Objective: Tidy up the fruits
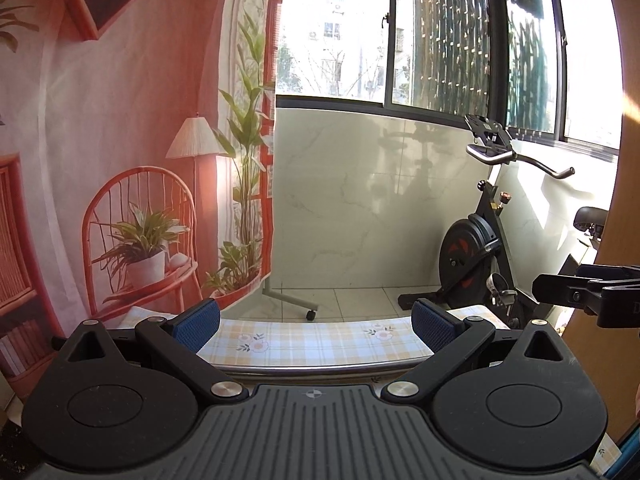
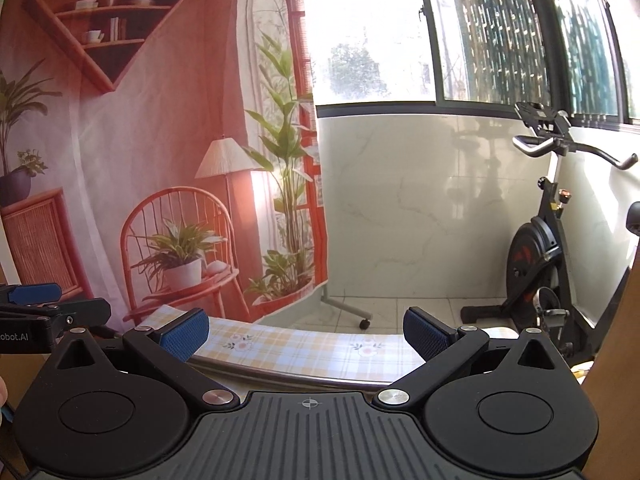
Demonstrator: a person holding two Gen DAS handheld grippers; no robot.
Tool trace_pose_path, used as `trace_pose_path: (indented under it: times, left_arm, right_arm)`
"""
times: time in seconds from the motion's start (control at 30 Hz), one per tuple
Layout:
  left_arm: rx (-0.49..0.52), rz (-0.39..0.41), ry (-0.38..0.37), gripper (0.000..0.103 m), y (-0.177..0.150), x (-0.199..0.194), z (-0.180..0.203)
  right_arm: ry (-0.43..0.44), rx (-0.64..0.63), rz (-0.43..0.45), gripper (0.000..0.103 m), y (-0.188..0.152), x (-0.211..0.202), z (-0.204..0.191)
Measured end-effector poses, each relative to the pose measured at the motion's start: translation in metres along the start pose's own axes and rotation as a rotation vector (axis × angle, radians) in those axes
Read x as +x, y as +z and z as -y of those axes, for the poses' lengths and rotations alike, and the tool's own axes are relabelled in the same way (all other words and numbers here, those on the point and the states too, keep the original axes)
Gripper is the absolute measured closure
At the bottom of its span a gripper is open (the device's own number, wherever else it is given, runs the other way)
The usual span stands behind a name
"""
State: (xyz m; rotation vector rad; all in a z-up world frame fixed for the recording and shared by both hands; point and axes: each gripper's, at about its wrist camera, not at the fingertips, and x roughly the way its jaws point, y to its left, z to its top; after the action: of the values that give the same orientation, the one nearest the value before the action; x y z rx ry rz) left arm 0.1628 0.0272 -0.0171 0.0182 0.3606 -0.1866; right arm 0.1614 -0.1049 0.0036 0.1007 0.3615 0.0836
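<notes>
No fruit shows in either view. My left gripper (image 1: pixel 316 326) is open, its blue pads (image 1: pixel 198 324) wide apart with nothing between them, held above the far edge of a table with a yellow plaid flowered cloth (image 1: pixel 312 342). My right gripper (image 2: pixel 306 330) is open too and empty, raised over the same cloth (image 2: pixel 304 350). Each gripper appears in the other's view: the right one (image 1: pixel 588 294) at the right edge, the left one (image 2: pixel 36 312) at the left edge. Both cameras look out level across the room, so most of the tabletop is hidden.
A printed backdrop (image 1: pixel 120 160) of a chair, lamp and plants hangs on a wheeled stand (image 1: pixel 310 314) behind the table. An exercise bike (image 1: pixel 488 240) stands by the tiled wall under the windows. A wooden panel (image 1: pixel 624 200) rises at the right.
</notes>
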Motion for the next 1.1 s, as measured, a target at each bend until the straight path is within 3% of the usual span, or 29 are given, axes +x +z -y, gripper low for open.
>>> trace_pose_path:
  times: [1.1]
  left_arm:
    - [0.009, 0.005, -0.016, 0.000, 0.0026, -0.0013, -0.0009]
  right_arm:
    - [-0.019, 0.030, 0.009, 0.000, 0.0012, -0.0072, 0.0014]
